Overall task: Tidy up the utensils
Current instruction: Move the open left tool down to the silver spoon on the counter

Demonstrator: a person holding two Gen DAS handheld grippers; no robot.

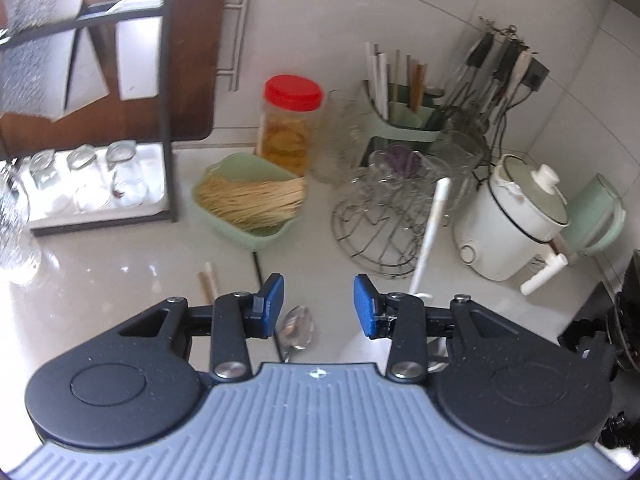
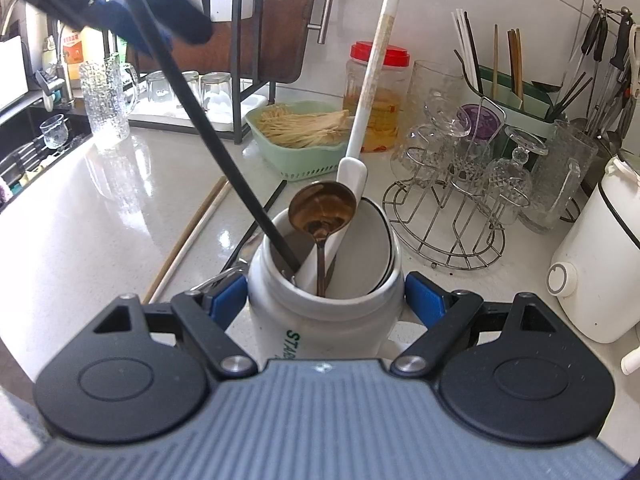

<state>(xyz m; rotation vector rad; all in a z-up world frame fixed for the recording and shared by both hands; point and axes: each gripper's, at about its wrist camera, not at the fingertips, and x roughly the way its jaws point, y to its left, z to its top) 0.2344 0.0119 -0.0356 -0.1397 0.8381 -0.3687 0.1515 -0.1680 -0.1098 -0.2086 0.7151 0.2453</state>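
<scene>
left wrist view: the left tongs (image 1: 319,304) stand apart with nothing between the blue pads, hovering over the pale glossy surface (image 1: 100,280). just below them lies a shiny metal spoon (image 1: 297,330), bowl up, and to its left a pair of light wooden chopsticks (image 1: 209,282); both are loose utensils not yet gathered. my guess is that one drop-off is done and the spoon is next: the tongs must dip and close across its thin handle. open room lies ahead and to the left; the wire glass rack (image 1: 380,224) and the green basket of dried noodles (image 1: 248,200) hem the far side.

right wrist view: the right tongs (image 2: 326,304) are clamped on the white ceramic jar (image 2: 320,320), steadying it. inside stand a brown-tinted metal spoon (image 2: 322,210), a long white ladle (image 2: 370,92) and a black chopstick (image 2: 208,128) leaning left. the jar mouth is getting crowded, so the next piece wants the free right half of the opening.
</scene>
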